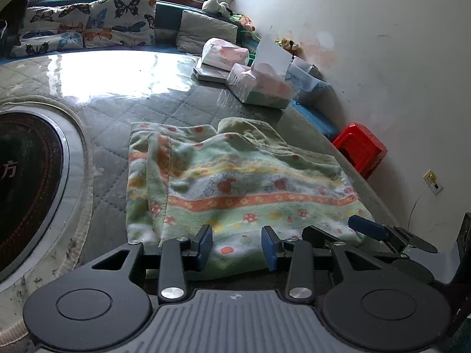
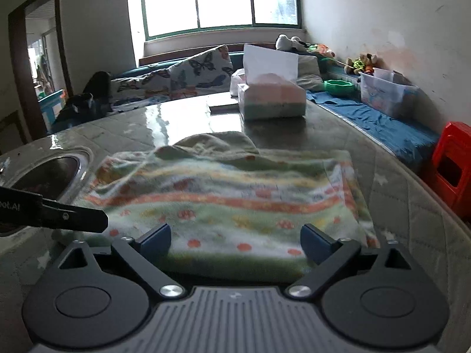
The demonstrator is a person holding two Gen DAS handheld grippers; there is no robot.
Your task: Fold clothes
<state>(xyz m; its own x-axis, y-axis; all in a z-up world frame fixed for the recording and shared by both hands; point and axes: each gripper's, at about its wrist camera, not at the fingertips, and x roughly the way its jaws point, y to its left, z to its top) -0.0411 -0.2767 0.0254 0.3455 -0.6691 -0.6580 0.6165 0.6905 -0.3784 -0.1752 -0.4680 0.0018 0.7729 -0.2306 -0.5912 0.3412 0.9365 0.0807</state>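
Observation:
A green patterned towel (image 1: 235,182) with orange stripes and mushroom prints lies folded on the quilted table top; it also shows in the right wrist view (image 2: 229,203). My left gripper (image 1: 237,247) is open, its blue pads over the towel's near edge, holding nothing. My right gripper (image 2: 235,242) is open wide at the towel's near edge, empty. The right gripper's finger (image 1: 368,228) shows at the towel's right corner in the left wrist view; the left gripper's body (image 2: 53,213) shows at the left in the right wrist view.
A round black burner (image 1: 29,182) is set in the table at the left. Tissue boxes (image 1: 262,85) stand at the far side. A red stool (image 1: 360,147) stands by the wall. Butterfly cushions (image 1: 88,23) line the bench behind.

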